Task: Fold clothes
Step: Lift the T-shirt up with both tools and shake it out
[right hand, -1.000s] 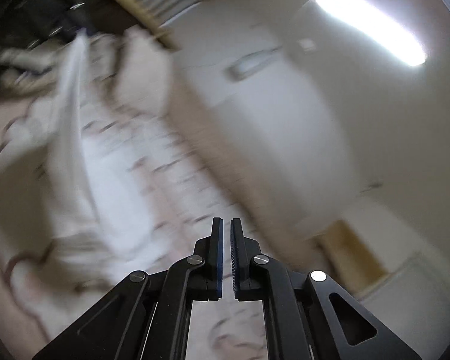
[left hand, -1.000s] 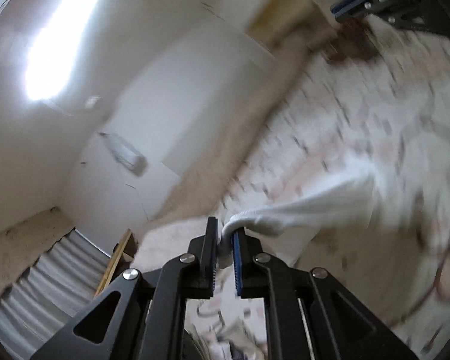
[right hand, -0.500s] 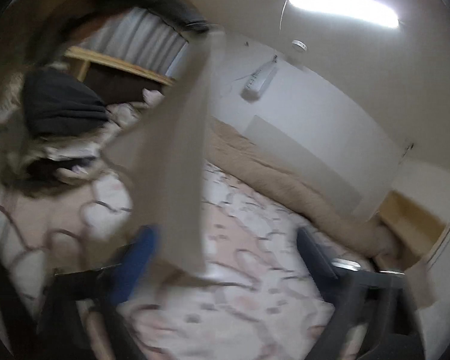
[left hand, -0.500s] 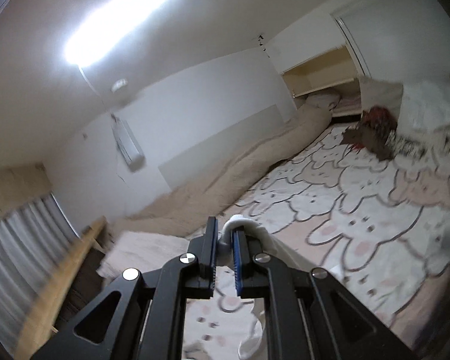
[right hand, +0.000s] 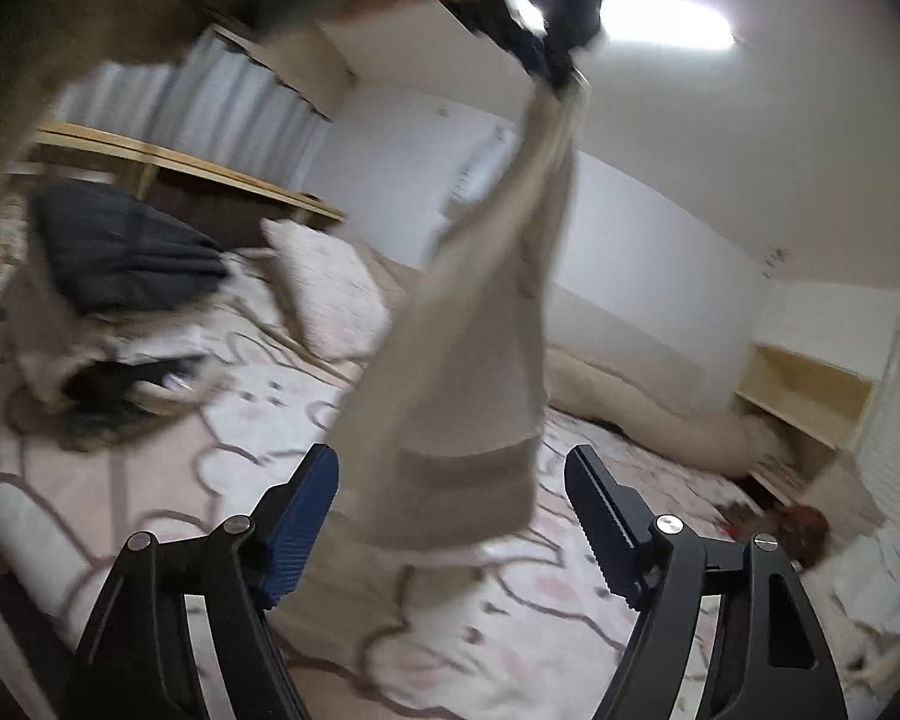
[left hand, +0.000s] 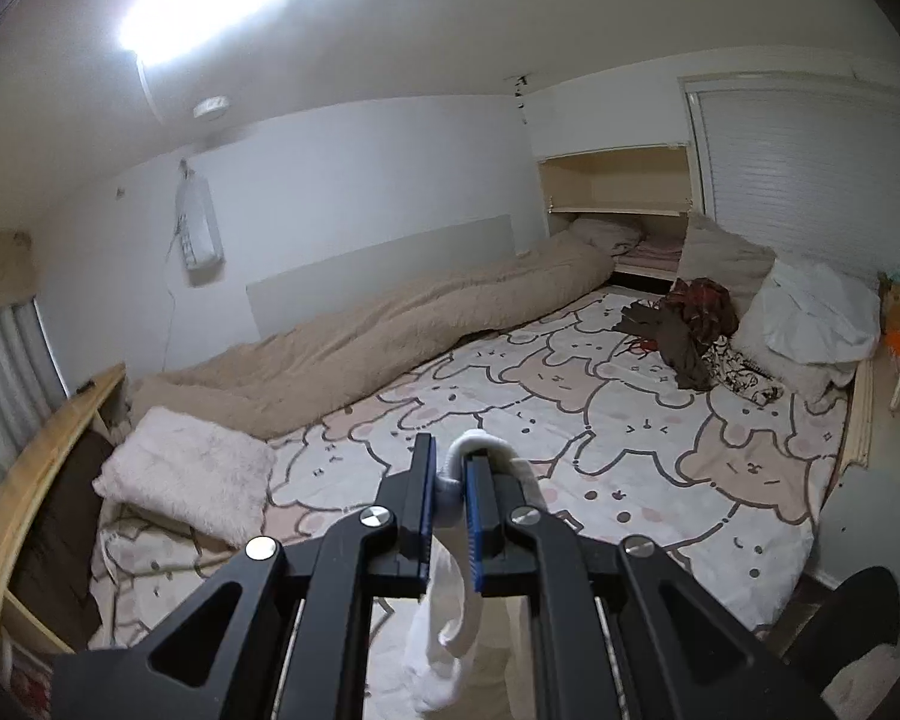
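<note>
A white garment (left hand: 450, 636) is pinched by a small bunched fold in the left tool (left hand: 449, 483) and hangs free above the bed (left hand: 660, 432); in the right view the same cloth (right hand: 468, 360) is seen dangling full length from that tool, its hem level with the right tool (right hand: 450, 498), whose jaws are spread wide on either side of the cloth with nothing held

Only a narrow fold is held, so the cloth could be pulled out of the left jaws if the hem is tugged hard. The right view is blurred, so the hem may be missed or only one layer caught, and a skewed fold would follow. The hanging end could also be dragged across the dark clothes (left hand: 684, 330) or the pillow (left hand: 192, 474) and snagged

One container is seen, an open shelf (left hand: 618, 186) at the head of the bed: its upper compartment looks empty, and bedding is stuffed below it
</note>
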